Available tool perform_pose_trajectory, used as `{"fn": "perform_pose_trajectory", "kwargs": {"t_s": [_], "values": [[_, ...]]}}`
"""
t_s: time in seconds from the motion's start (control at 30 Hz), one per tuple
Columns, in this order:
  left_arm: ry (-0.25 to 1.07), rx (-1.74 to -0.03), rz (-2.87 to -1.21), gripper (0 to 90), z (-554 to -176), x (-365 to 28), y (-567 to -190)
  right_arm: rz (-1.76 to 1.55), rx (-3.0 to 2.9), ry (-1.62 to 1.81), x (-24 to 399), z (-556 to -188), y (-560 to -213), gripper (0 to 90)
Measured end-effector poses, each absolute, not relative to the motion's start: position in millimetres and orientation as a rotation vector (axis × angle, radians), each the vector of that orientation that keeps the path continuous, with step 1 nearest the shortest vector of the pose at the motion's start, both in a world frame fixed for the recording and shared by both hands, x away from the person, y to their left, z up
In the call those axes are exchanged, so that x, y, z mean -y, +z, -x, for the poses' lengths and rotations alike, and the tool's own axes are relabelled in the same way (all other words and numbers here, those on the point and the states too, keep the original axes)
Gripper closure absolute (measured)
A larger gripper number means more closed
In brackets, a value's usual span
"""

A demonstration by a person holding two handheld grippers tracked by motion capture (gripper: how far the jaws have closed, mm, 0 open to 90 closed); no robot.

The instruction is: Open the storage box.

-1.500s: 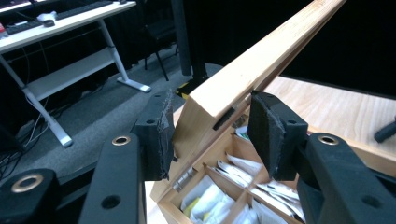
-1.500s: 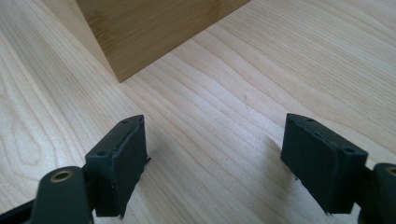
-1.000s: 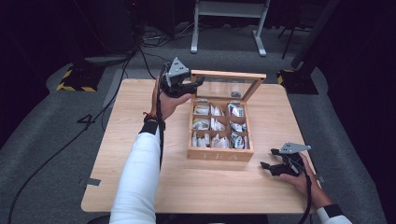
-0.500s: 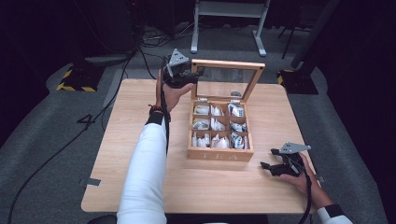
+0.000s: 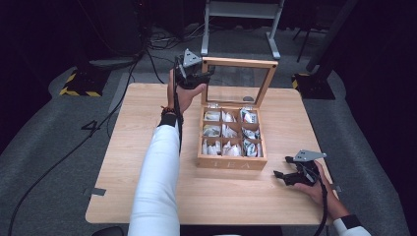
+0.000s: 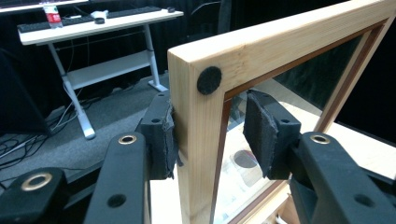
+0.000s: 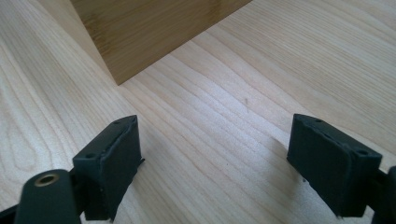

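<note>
The box (image 5: 232, 142) sits near the middle of the desk (image 5: 123, 147), its nine compartments holding white packets (image 5: 227, 132). Its glass-paned lid (image 5: 239, 81) stands upright at the box's 12 o'clock edge.

The left tool (image 5: 200, 77) is at the lid's 9 o'clock upper corner. In the left gripper view the tool (image 6: 210, 135) straddles the lid's (image 6: 201, 140) wooden frame: the left pad (image 6: 163, 140) presses the outer edge, while the right pad (image 6: 261, 135) lies over the glass side with a sliver of gap showing. The jaws have just been closing with the frame between them, clamped on the lid as far as can be told.

The right tool (image 5: 285, 177) rests on the desk at the box's 4 o'clock, near but apart from it. In the right gripper view its jaws stand wide apart (image 7: 215, 163) over bare wood, with a corner of the box (image 7: 140, 32) ahead at 12 o'clock.
</note>
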State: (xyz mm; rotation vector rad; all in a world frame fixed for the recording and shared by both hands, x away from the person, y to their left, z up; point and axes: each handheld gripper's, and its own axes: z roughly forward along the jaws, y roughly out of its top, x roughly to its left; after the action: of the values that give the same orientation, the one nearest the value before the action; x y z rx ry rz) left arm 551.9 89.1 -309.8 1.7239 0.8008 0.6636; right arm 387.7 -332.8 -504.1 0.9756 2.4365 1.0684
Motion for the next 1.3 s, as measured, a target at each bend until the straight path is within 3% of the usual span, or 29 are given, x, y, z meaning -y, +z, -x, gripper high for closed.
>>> {"fn": "perform_pose_trajectory", "kwargs": {"t_s": [0.5,1.3], "values": [[0.670,-0.861,-1.694,53.6,-572,-84,-332,-0.975,-2.437,1.066,333,-388,-504,17.1],[0.616,-0.955,-1.818,52.6,-588,-79,-380,-0.975,-2.437,1.066,333,-388,-504,17.0]]}}
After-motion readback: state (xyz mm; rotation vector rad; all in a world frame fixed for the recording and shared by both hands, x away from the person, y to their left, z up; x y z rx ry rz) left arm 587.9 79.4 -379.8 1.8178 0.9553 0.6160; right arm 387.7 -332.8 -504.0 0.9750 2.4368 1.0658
